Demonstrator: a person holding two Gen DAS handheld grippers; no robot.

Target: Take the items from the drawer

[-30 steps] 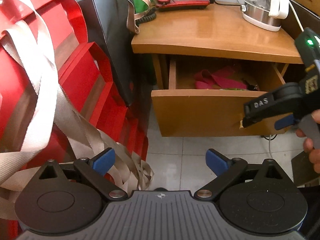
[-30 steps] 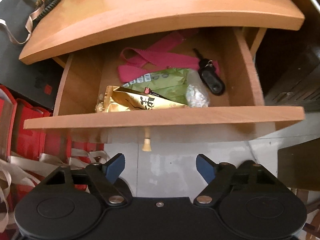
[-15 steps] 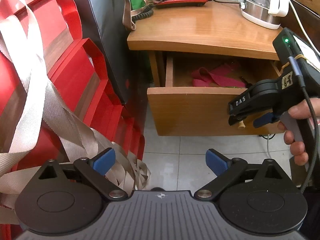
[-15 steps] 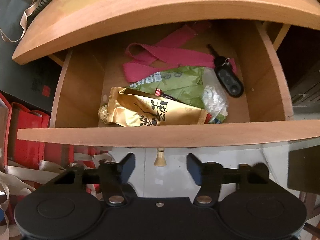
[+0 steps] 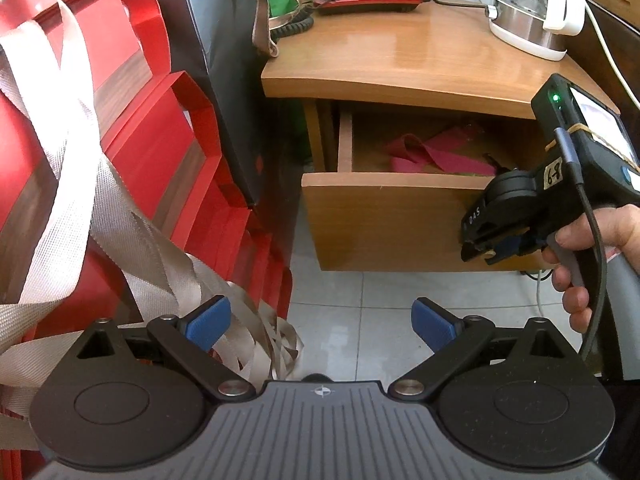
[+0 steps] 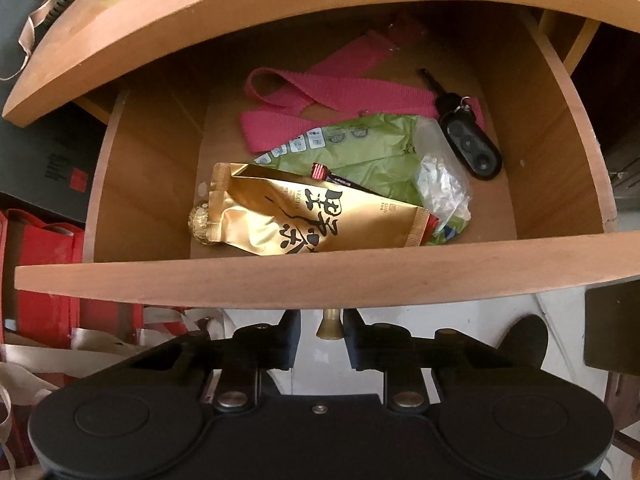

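The right gripper (image 6: 321, 334) seems to pinch the drawer's knob (image 6: 330, 323); the left gripper (image 5: 320, 322) hangs spread. Beyond the right jaws the gold pouch (image 6: 288, 216) looks light, crinkly, slippery; grip its sealed edge.

I see bright daylight glaring off the bench top (image 5: 400, 56); the drawer (image 6: 320, 280) interior sits dimmer, shadowed. Heavy fisheye bending at edges, focus sharp.
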